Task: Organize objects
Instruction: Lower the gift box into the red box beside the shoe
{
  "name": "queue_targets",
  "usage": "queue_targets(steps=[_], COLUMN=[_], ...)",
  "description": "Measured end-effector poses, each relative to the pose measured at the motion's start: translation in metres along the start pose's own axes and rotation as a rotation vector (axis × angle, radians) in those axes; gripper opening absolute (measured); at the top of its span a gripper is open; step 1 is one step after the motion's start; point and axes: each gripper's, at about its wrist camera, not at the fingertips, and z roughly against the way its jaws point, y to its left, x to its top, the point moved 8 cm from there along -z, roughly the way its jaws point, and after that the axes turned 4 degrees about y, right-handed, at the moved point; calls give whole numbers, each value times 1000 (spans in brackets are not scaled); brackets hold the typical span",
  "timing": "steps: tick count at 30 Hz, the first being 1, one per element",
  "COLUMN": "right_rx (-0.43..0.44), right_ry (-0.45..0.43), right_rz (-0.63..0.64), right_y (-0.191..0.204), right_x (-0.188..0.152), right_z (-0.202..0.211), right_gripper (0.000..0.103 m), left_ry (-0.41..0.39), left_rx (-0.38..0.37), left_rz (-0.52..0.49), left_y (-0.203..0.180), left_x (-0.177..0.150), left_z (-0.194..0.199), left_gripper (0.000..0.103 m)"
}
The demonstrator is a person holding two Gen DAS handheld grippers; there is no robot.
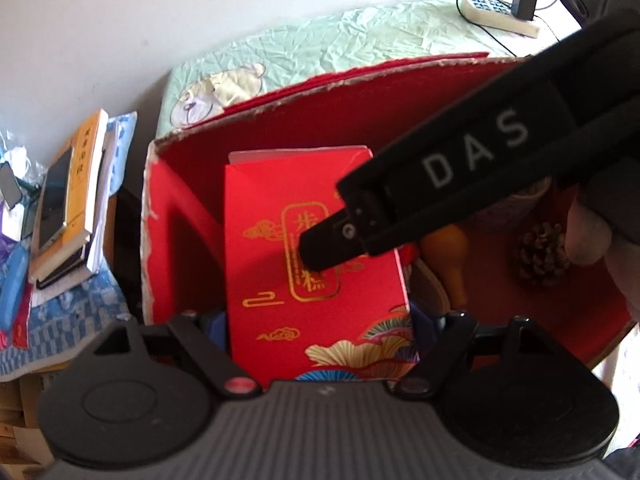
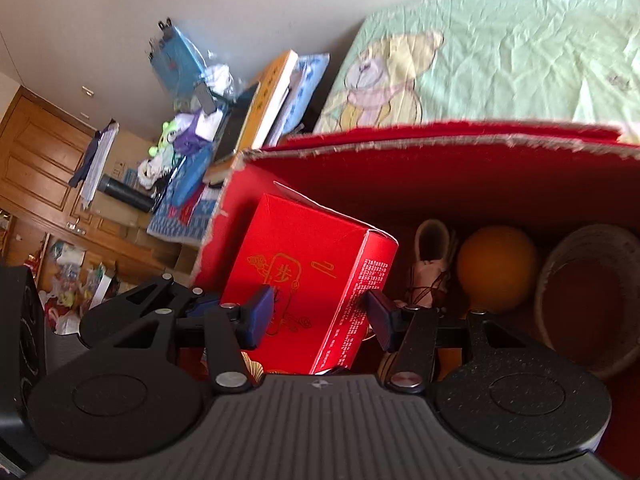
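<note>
A red gift box with gold print [image 1: 312, 264] stands inside a large red cardboard bin [image 1: 400, 92]. My left gripper [image 1: 320, 320] is shut on the gift box at its lower end, fingertips mostly hidden behind it. The right gripper's black arm [image 1: 440, 176] crosses above the box in the left wrist view. In the right wrist view the gift box [image 2: 308, 284] sits between my right gripper's [image 2: 320, 316] blue pads [image 2: 260, 316], jaws spread beside it, not squeezing. The bin [image 2: 440, 160] also holds an orange ball [image 2: 496, 268].
The bin holds a pine cone [image 1: 544, 256], a small pale shoe [image 2: 432, 256] and a woven basket [image 2: 588, 300]. It sits on a pale green bear-print sheet [image 2: 500, 60]. A stack of books [image 1: 68, 200] lies left. A power strip [image 1: 500, 16] lies at the back.
</note>
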Motion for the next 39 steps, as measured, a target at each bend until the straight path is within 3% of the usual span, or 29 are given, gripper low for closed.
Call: queue_targets(steps=[7, 19, 24, 30, 34, 39], right_rx=[20, -39, -29, -32, -102, -167], right_ry=[16, 13, 25, 7, -27, -71], right_rz=[-31, -34, 15, -27, -9, -20], right_y=[-4, -10, -4, -11, -9, -13], right_x=[1, 0, 3, 5, 5, 4], right_z=[-4, -9, -16, -18, -13, -2], right_gripper=[56, 50, 50, 49, 49, 49], left_ry=[22, -11, -21, -25, -21, -27], left_rx=[66, 39, 38, 40, 48, 54], left_rz=[-34, -27, -11, 17, 30, 43], left_y=[-2, 5, 10, 13, 1, 15], left_x=[0, -3, -4, -3, 0, 4], left_z=[-5, 3, 8, 9, 7, 1], left_gripper=[83, 88, 88, 88, 88, 88])
